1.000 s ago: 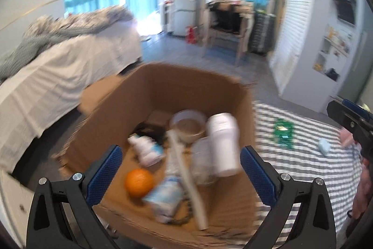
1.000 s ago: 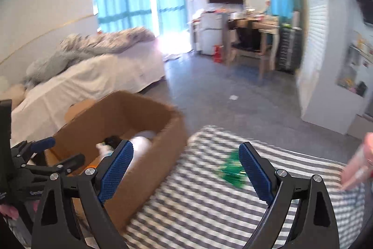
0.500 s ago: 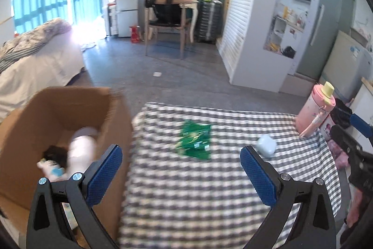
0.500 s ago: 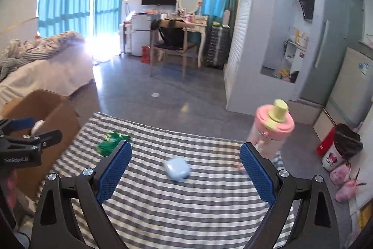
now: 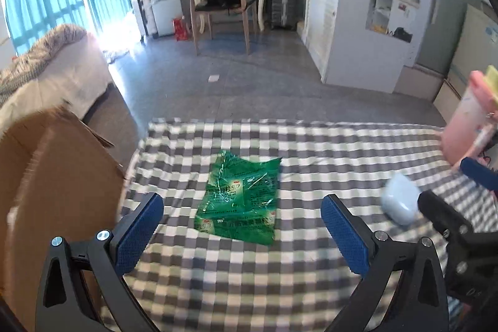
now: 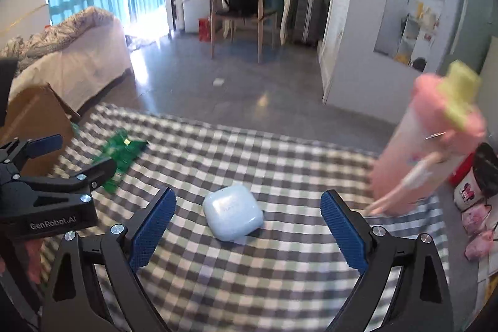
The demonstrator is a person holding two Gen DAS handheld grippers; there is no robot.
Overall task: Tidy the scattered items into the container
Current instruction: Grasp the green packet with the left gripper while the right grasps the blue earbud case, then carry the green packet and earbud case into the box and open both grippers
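Observation:
A green plastic packet (image 5: pixel 241 196) lies on the checked tablecloth (image 5: pixel 280 285), just ahead of my open, empty left gripper (image 5: pixel 241 231); it also shows in the right wrist view (image 6: pixel 123 153). A pale blue rounded case (image 6: pixel 233 212) lies between the fingers of my open, empty right gripper (image 6: pixel 247 224); it shows at the right of the left wrist view (image 5: pixel 400 199). The cardboard box (image 5: pixel 46 192) stands at the table's left edge; its inside is hidden.
A pink bottle with a yellow cap (image 6: pixel 426 148) stands at the table's right side (image 5: pixel 467 120). A bed (image 6: pixel 68 61) lies to the left, a desk and chair (image 6: pixel 242 8) at the back. Pink items (image 6: pixel 476 223) sit on the floor right of the table.
Both grippers have swung right from the box and come lower over the table. The green packet now sits before the left gripper, the blue case between the right fingers.

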